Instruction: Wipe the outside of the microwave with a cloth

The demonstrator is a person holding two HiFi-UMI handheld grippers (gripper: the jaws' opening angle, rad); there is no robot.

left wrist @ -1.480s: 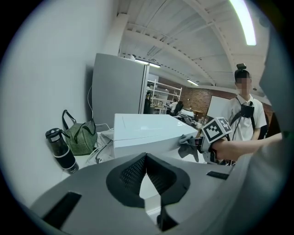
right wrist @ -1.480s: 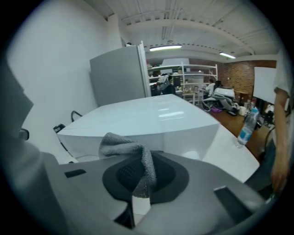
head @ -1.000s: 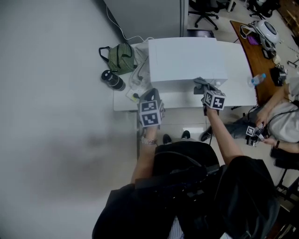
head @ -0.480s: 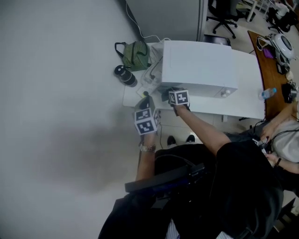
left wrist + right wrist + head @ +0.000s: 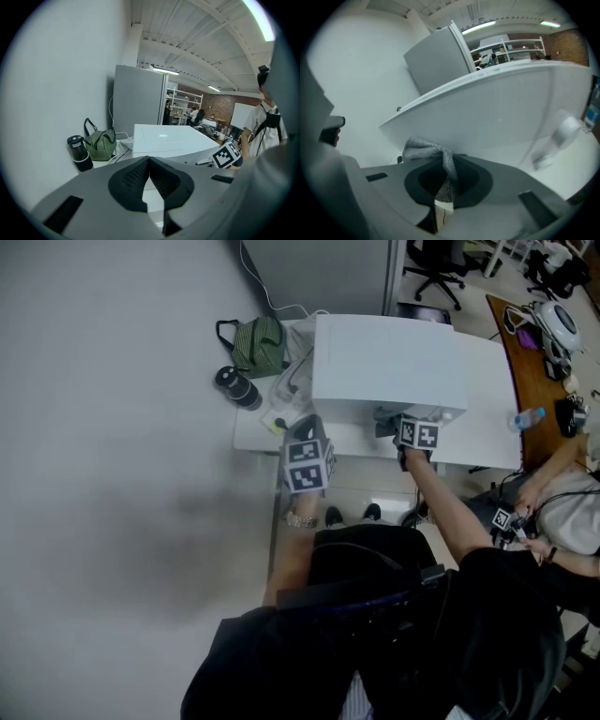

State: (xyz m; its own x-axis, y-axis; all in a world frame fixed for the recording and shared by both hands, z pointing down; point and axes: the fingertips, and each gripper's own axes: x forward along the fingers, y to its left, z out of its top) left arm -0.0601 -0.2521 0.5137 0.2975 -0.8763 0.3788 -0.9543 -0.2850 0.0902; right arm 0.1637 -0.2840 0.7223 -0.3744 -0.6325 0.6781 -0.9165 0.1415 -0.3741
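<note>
The white microwave (image 5: 386, 360) stands on a white table (image 5: 487, 451), also seen in the left gripper view as the microwave (image 5: 164, 140) and filling the right gripper view as the microwave front (image 5: 501, 117). My right gripper (image 5: 403, 424) is shut on a grey cloth (image 5: 429, 150), which is pressed against the lower front of the microwave near its middle. The cloth (image 5: 386, 418) shows as a dark patch there. My left gripper (image 5: 302, 432) hangs by the table's front left edge, shut with nothing between its jaws, apart from the microwave.
A green striped bag (image 5: 255, 343) and a dark bottle (image 5: 232, 386) sit left of the microwave, with cables beside them. A plastic water bottle (image 5: 527, 417) lies at the table's right end. A wooden desk (image 5: 534, 343) and a seated person (image 5: 572, 512) are on the right.
My right gripper has slid the cloth rightward along the microwave's front, from its left corner toward the middle. The left gripper stays near the table's front left edge.
</note>
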